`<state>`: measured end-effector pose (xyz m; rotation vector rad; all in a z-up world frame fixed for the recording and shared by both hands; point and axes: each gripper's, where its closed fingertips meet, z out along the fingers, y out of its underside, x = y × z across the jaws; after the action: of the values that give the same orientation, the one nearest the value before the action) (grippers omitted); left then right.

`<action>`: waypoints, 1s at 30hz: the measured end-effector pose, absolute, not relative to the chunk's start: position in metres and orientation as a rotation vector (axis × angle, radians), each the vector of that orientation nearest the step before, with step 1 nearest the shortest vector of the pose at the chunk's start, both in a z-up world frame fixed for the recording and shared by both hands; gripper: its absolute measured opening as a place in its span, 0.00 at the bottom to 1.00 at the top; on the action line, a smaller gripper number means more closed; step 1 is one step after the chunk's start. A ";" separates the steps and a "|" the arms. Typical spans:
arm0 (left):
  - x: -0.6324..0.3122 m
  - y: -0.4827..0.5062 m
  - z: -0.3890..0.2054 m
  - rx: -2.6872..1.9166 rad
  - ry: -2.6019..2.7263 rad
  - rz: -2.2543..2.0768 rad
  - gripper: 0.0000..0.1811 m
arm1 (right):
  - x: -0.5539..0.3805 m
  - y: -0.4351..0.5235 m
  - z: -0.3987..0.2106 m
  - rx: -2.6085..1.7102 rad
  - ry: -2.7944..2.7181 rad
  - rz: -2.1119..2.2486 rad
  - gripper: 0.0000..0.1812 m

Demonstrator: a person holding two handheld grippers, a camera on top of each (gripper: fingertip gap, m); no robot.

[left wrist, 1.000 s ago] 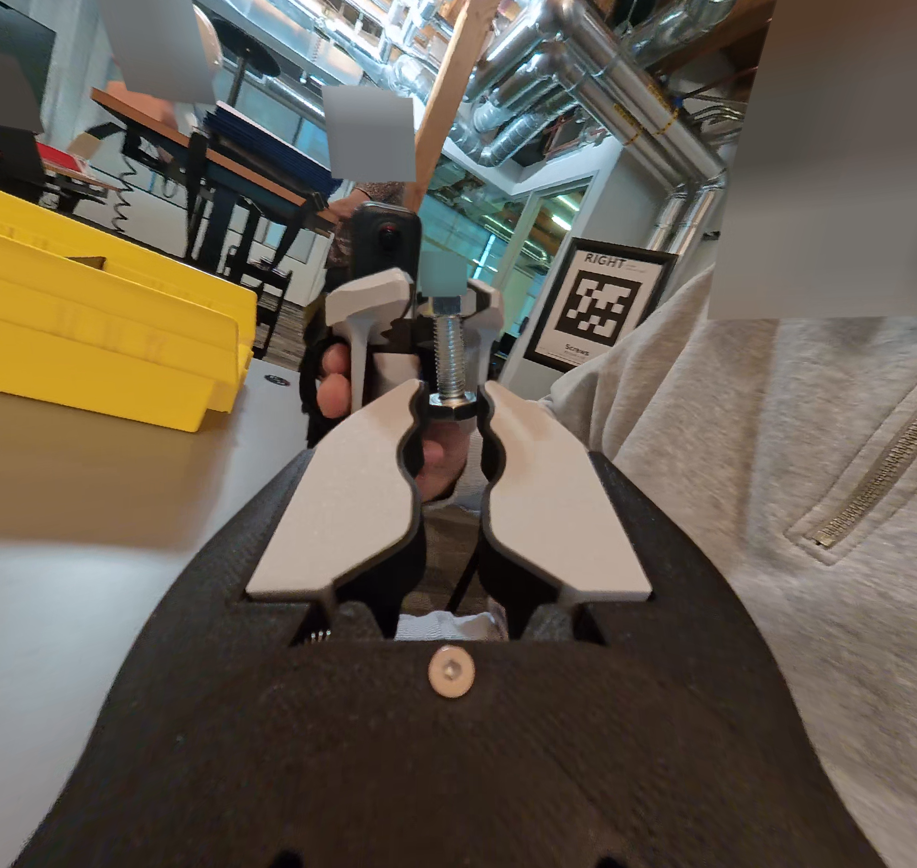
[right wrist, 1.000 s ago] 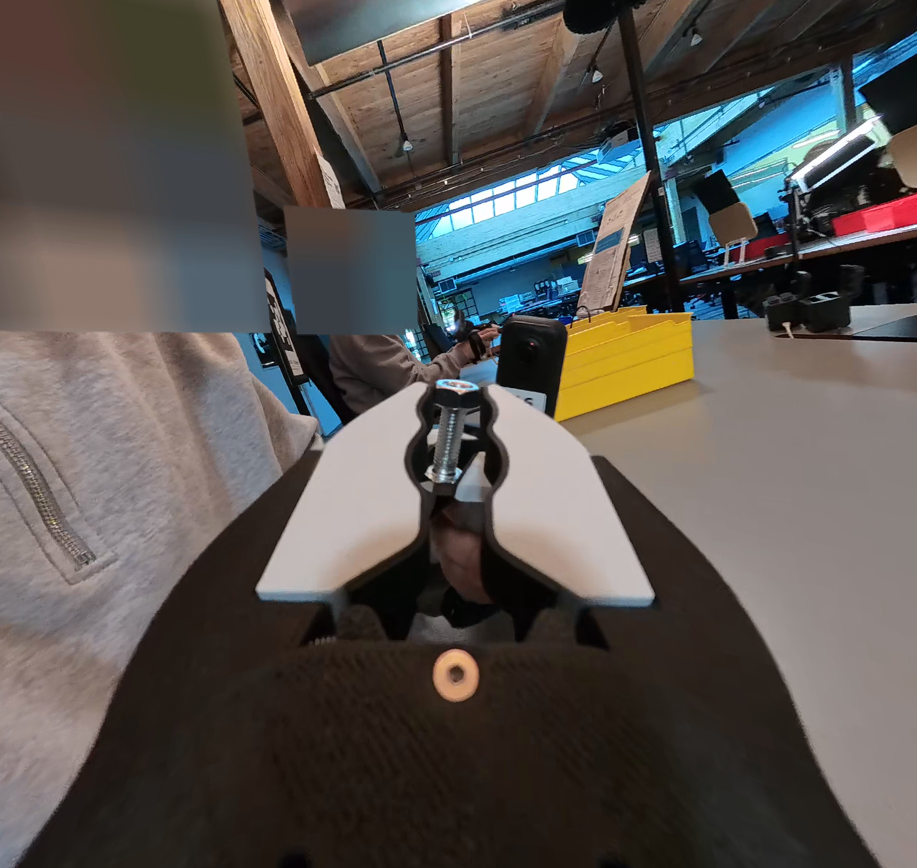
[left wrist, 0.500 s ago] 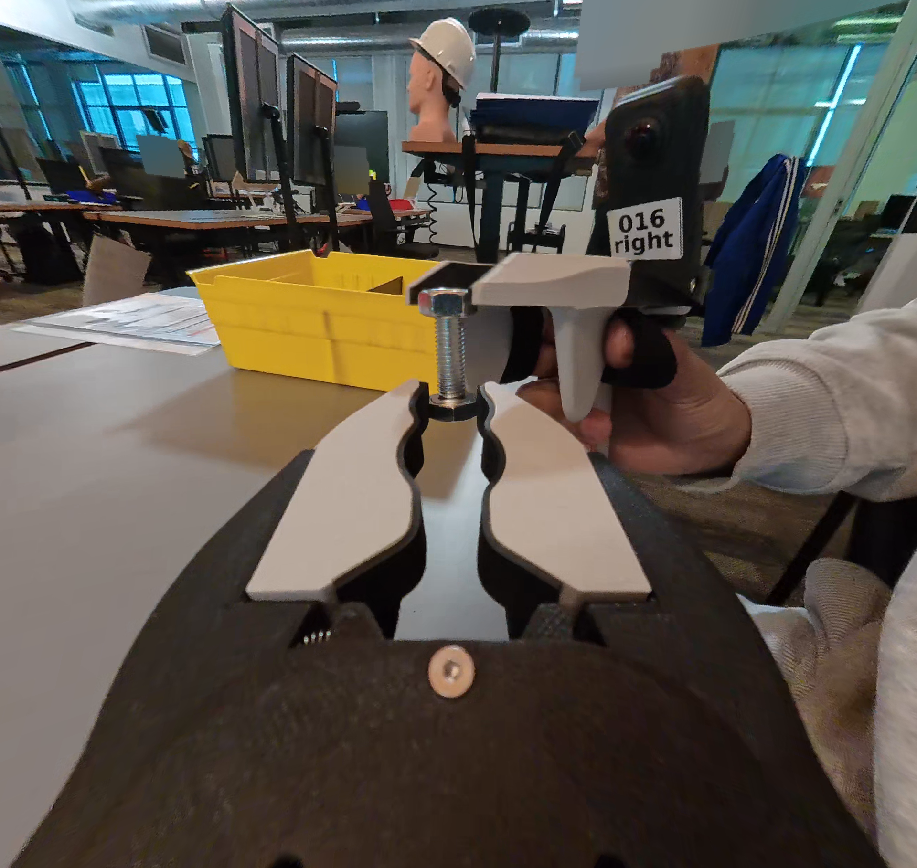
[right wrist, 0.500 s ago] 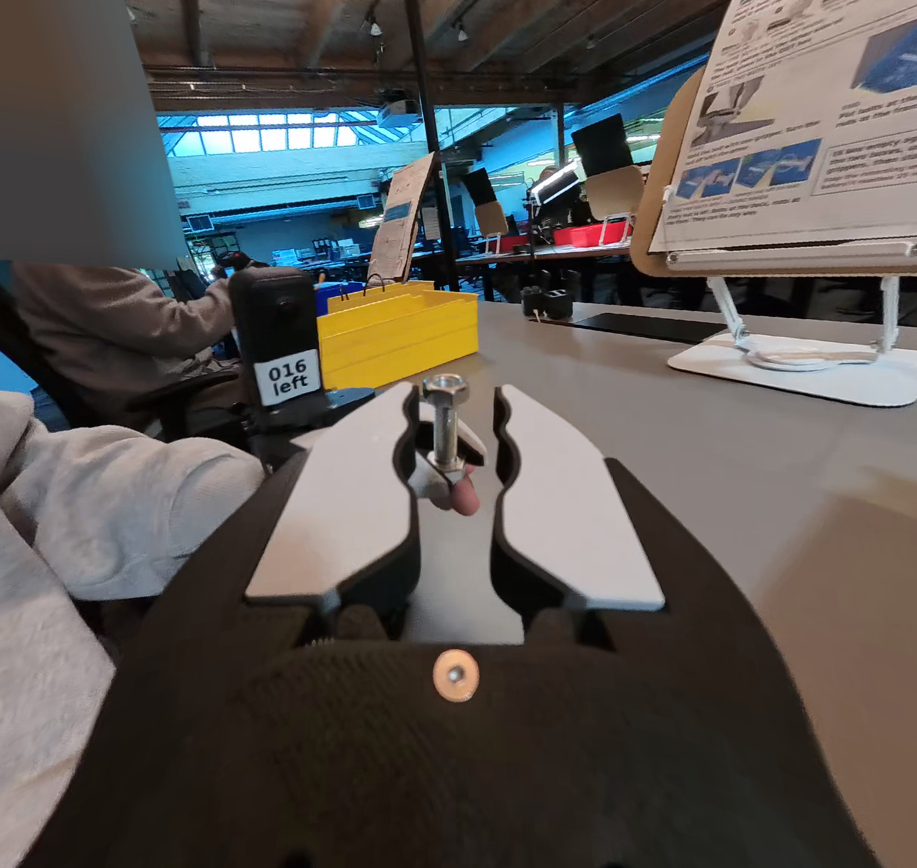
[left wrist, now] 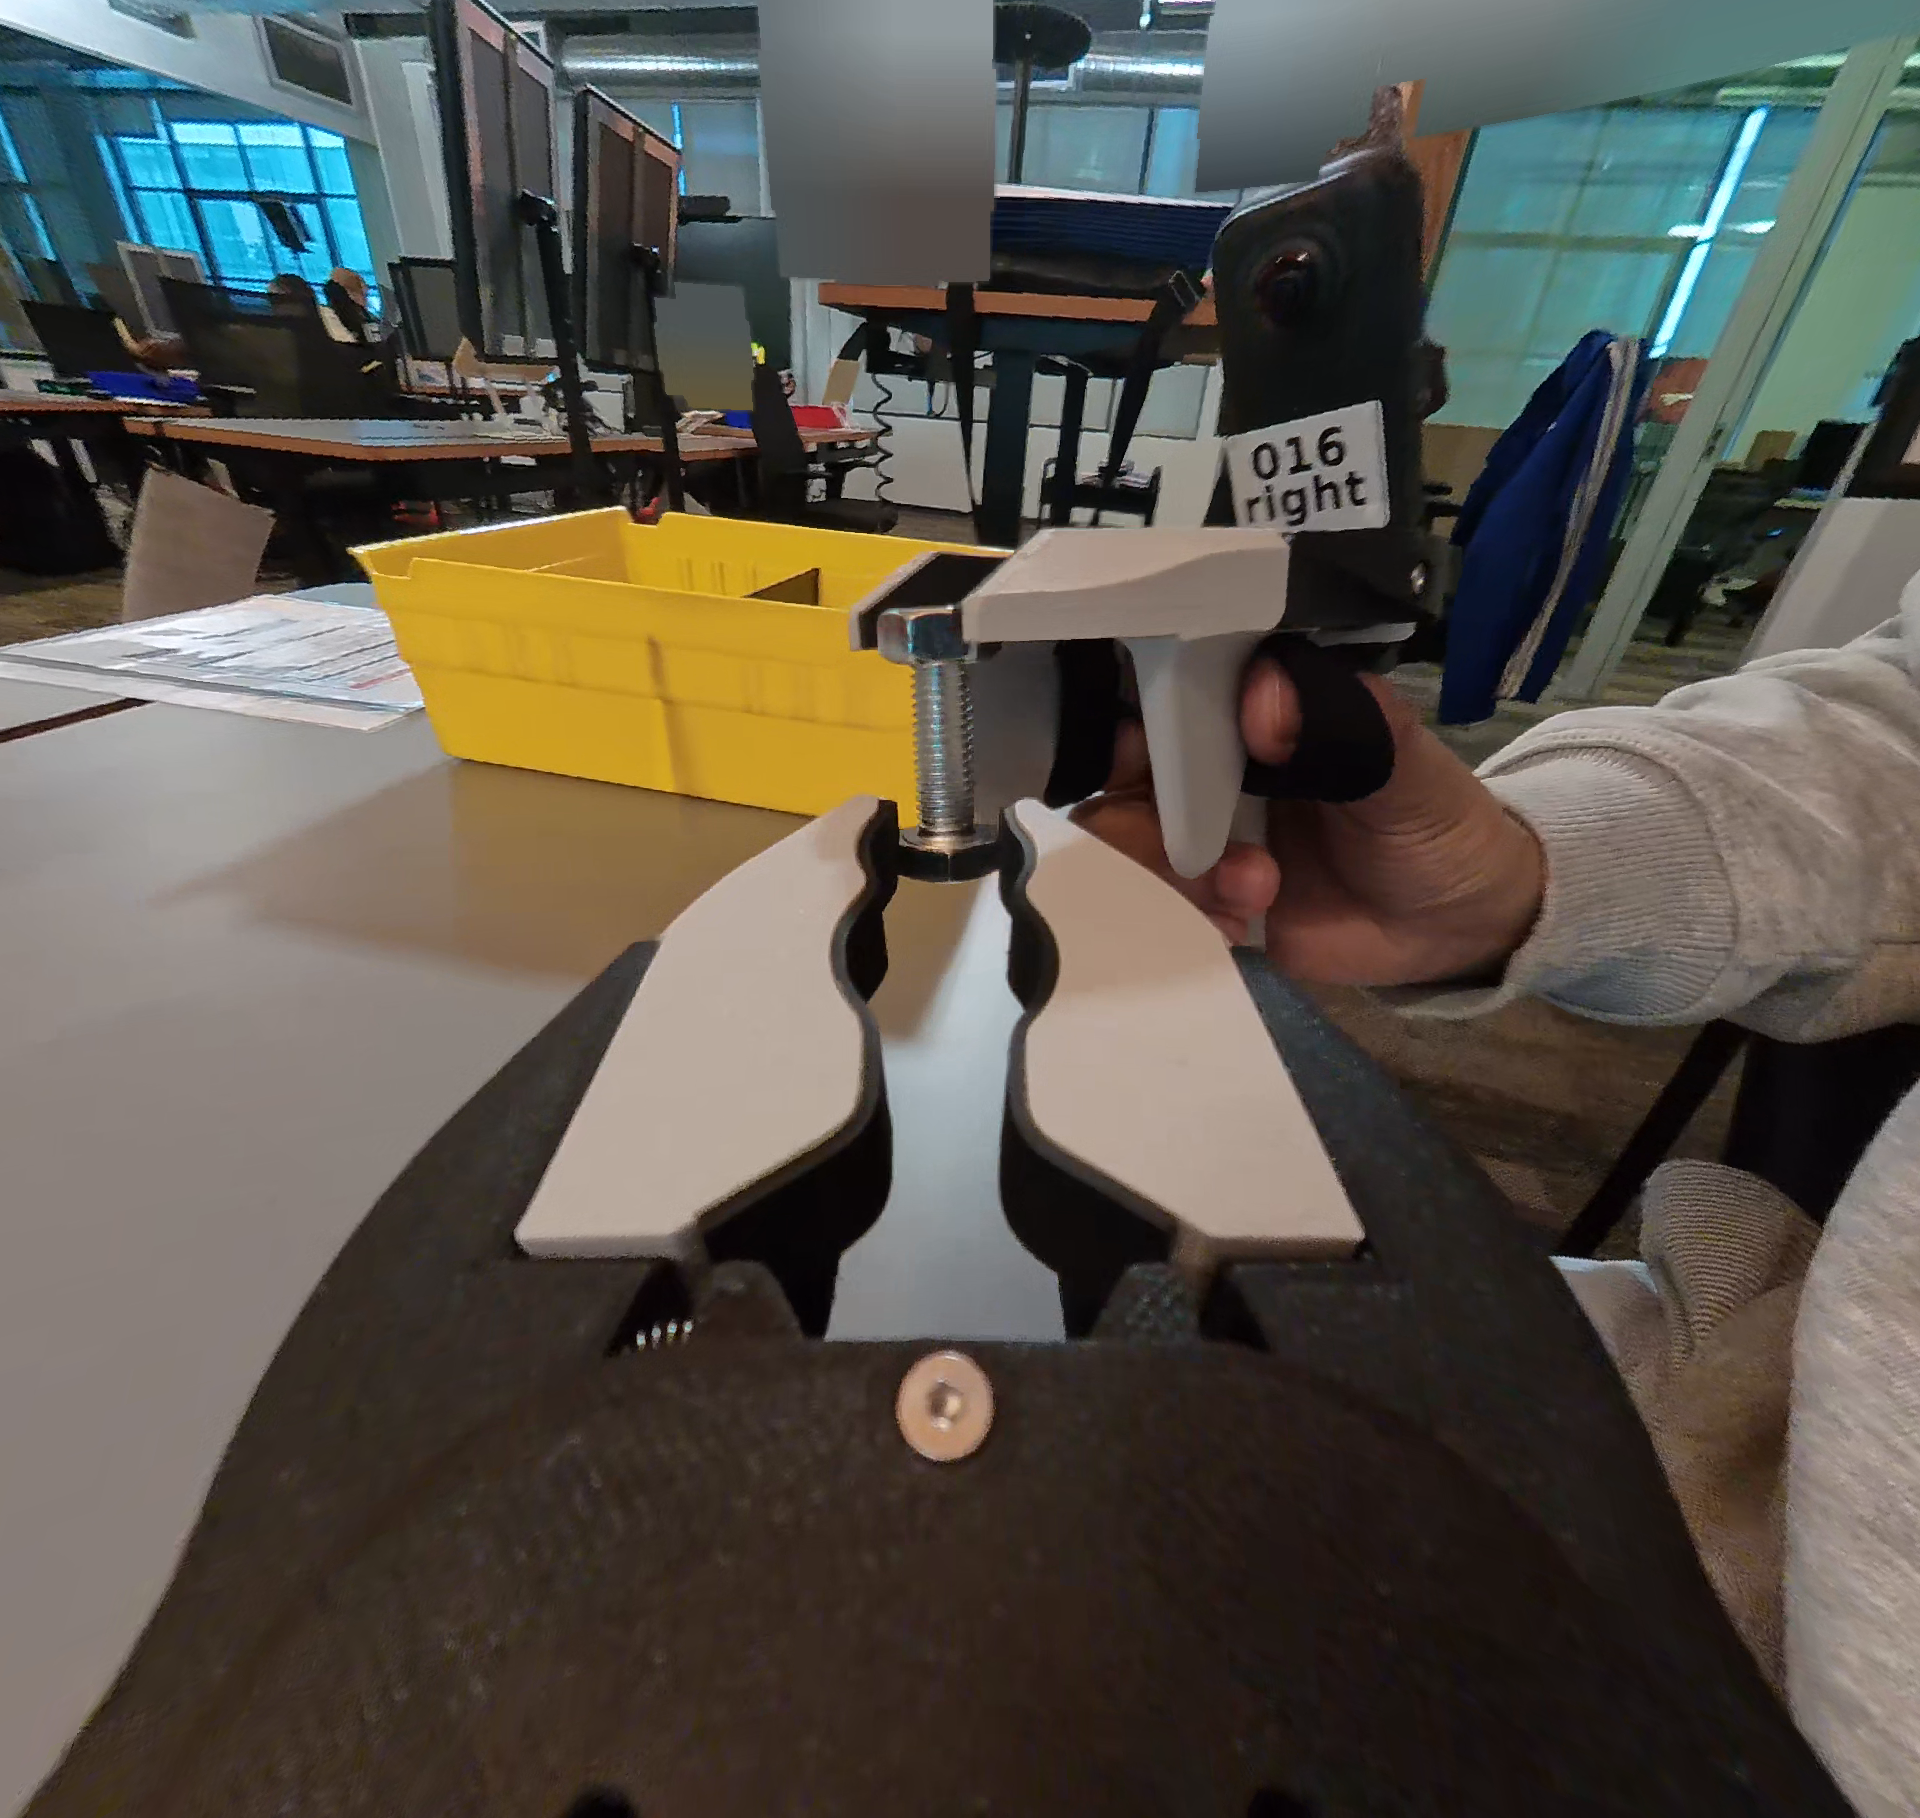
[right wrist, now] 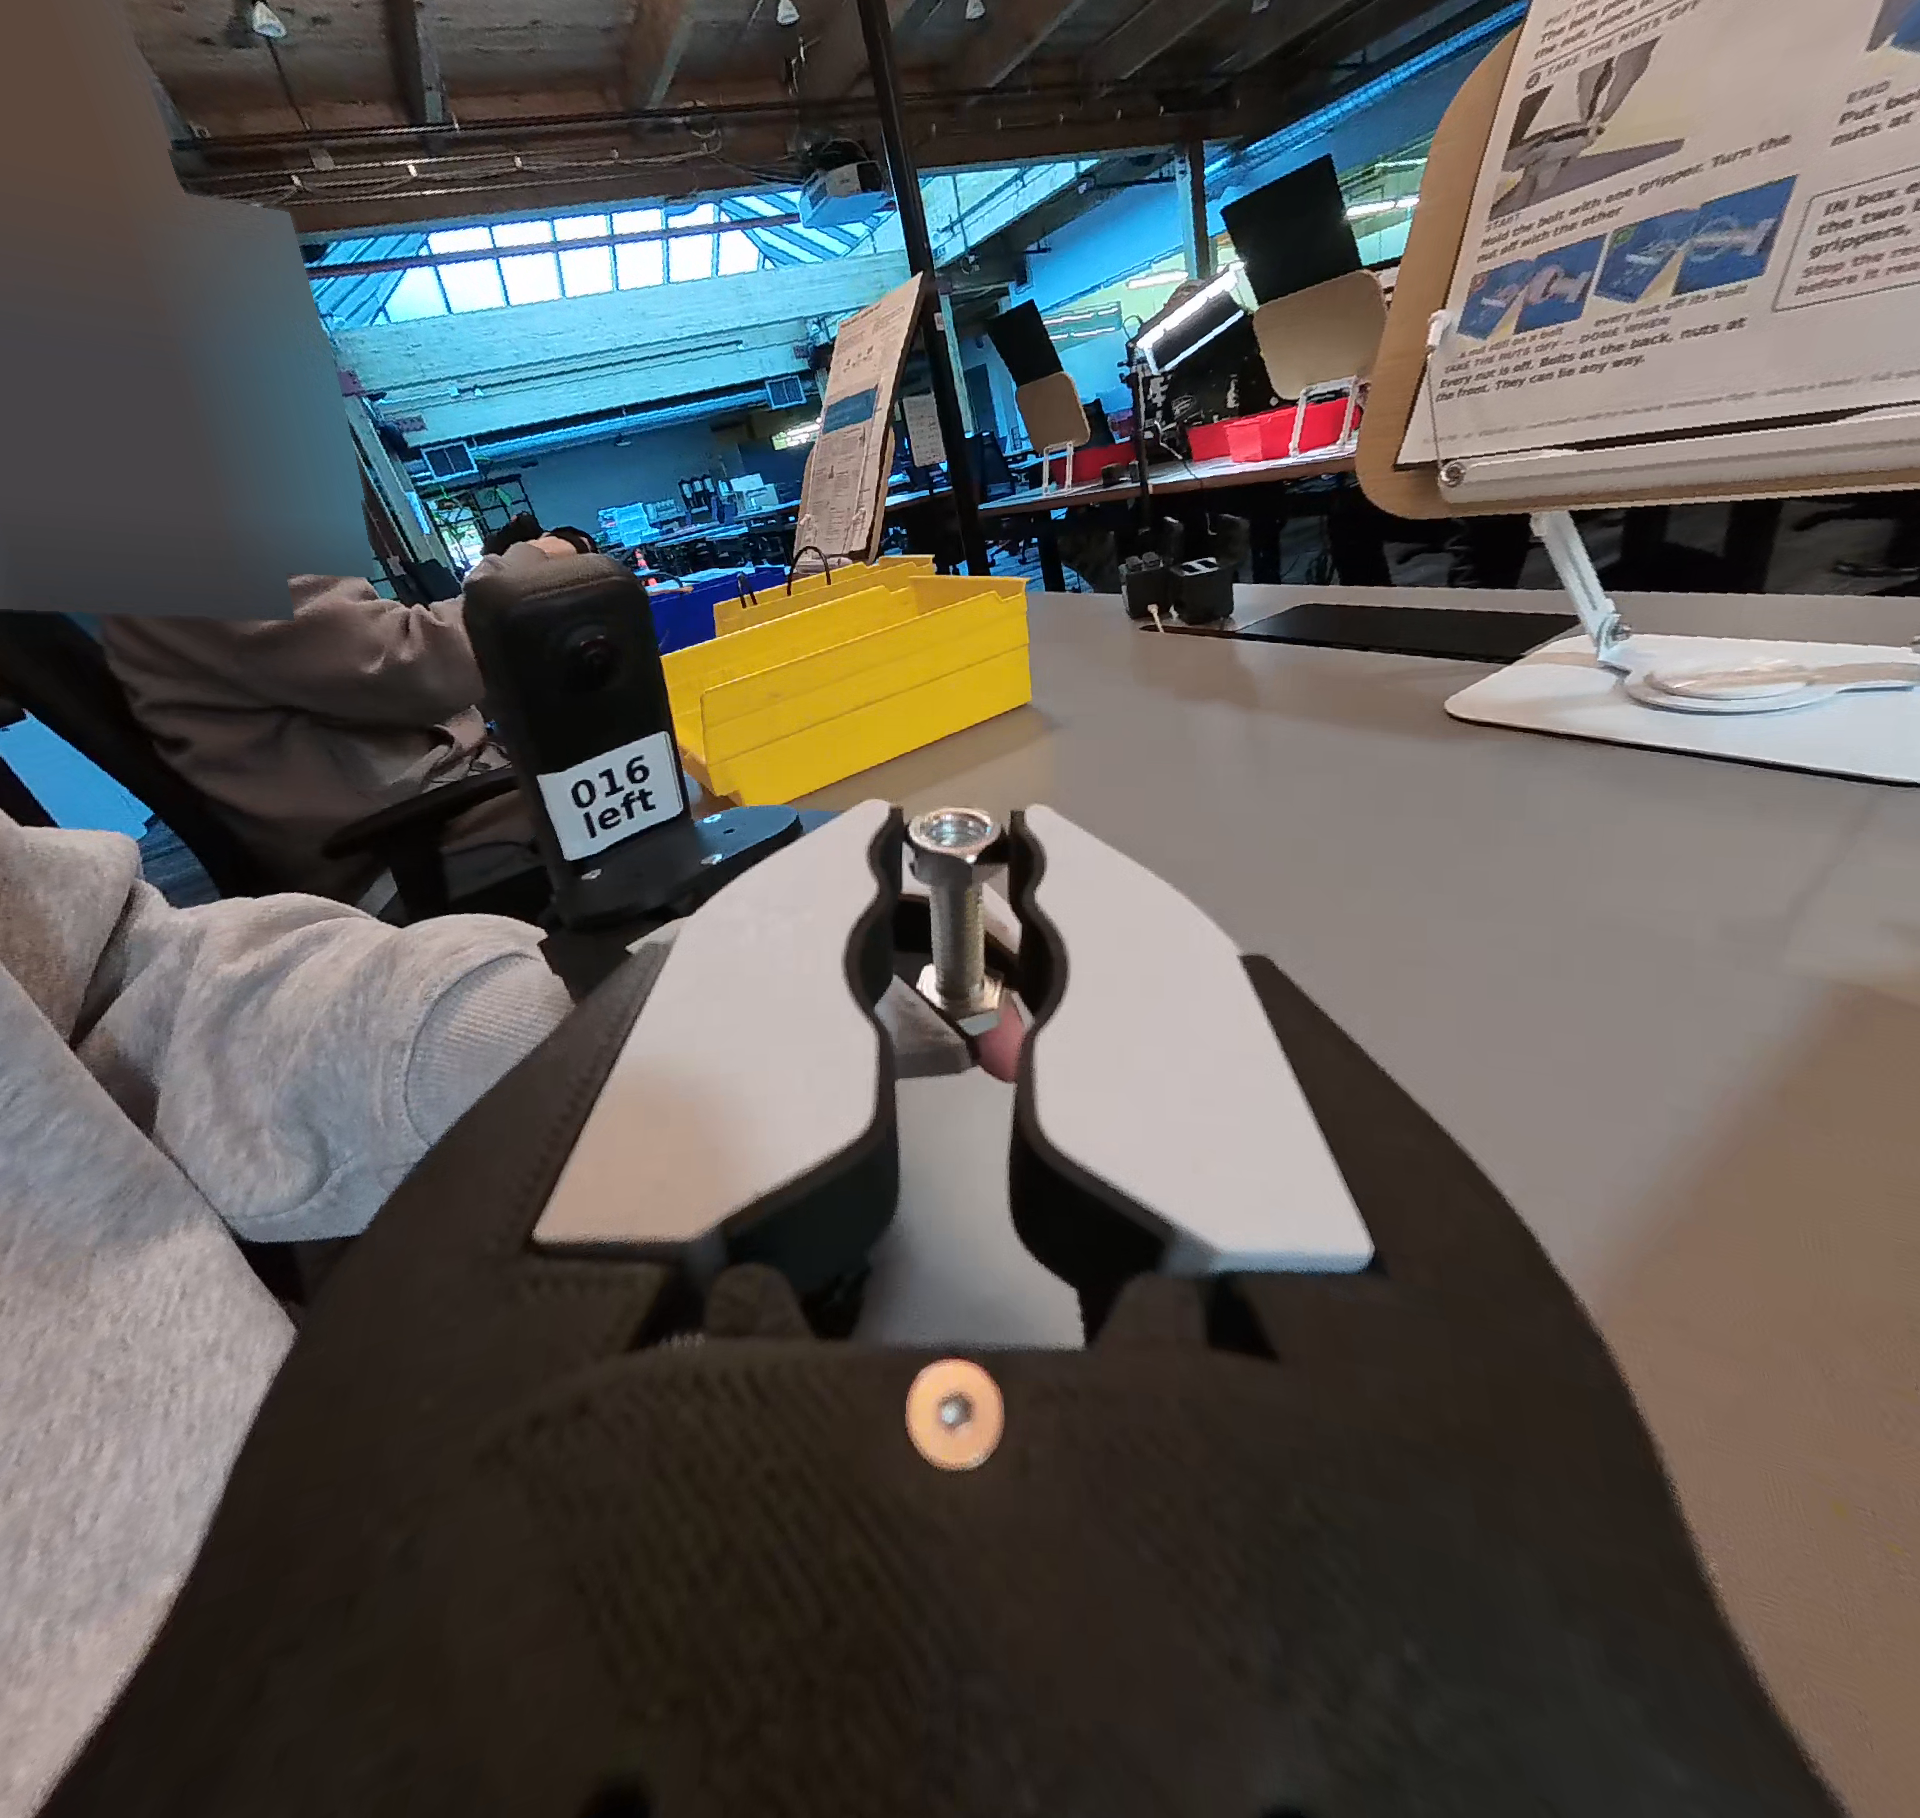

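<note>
A silver bolt (left wrist: 943, 729) stands upright between my two grippers, above the grey table (left wrist: 260, 937). My left gripper (left wrist: 943, 859) is shut on the dark nut (left wrist: 943, 852) at the bolt's lower end. My right gripper (left wrist: 914, 615) comes in from the right, held in a hand, and is shut on the bolt's hex head. In the right wrist view, my right gripper (right wrist: 954, 838) clamps the head, and the bolt shaft (right wrist: 954, 932) runs down to the nut (right wrist: 964, 994). One left fingertip (right wrist: 920, 1036) shows below the nut.
A yellow bin (left wrist: 644, 667) stands on the table just behind the bolt; it also shows in the right wrist view (right wrist: 852, 688). Papers (left wrist: 239, 646) lie at the far left. A document stand (right wrist: 1662, 314) on a white base sits at the right. A grey sleeve (right wrist: 260, 1020) lies close at left. Left and right tips are no more than a few centimetres apart.
Both views have swung from the person's torso and the ceiling to level over the table. The bolt stays upright between the grippers, and the right gripper now sits to the side.
</note>
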<state>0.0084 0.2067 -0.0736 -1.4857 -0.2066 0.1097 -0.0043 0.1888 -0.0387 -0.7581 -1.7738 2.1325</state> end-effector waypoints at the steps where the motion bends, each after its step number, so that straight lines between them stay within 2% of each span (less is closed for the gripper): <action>1: 0.010 0.207 -0.073 -1.478 -0.206 0.078 0.10 | -0.004 0.189 -0.038 -0.752 -1.776 2.146 0.10; 12: 0.042 0.205 -0.055 -1.341 -0.150 -0.400 0.10 | 0.018 0.186 -0.024 -0.560 -1.889 2.479 0.10; 20: 0.074 0.188 -0.033 -1.153 -0.068 -0.968 0.10 | 0.044 0.183 -0.008 -0.431 -1.949 2.732 0.10; 26: 0.084 0.190 -0.036 -1.186 -0.028 -0.968 0.10 | 0.051 0.193 0.009 -0.404 -1.872 2.930 0.10; 30: 0.073 0.195 -0.040 -1.207 -0.071 -0.854 0.10 | 0.030 0.215 0.021 -0.533 -1.718 2.764 0.10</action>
<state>0.0734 0.1945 -0.0395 -1.2069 -0.0706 -0.8542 0.0302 0.2154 0.0207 -0.5327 -1.7184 2.7644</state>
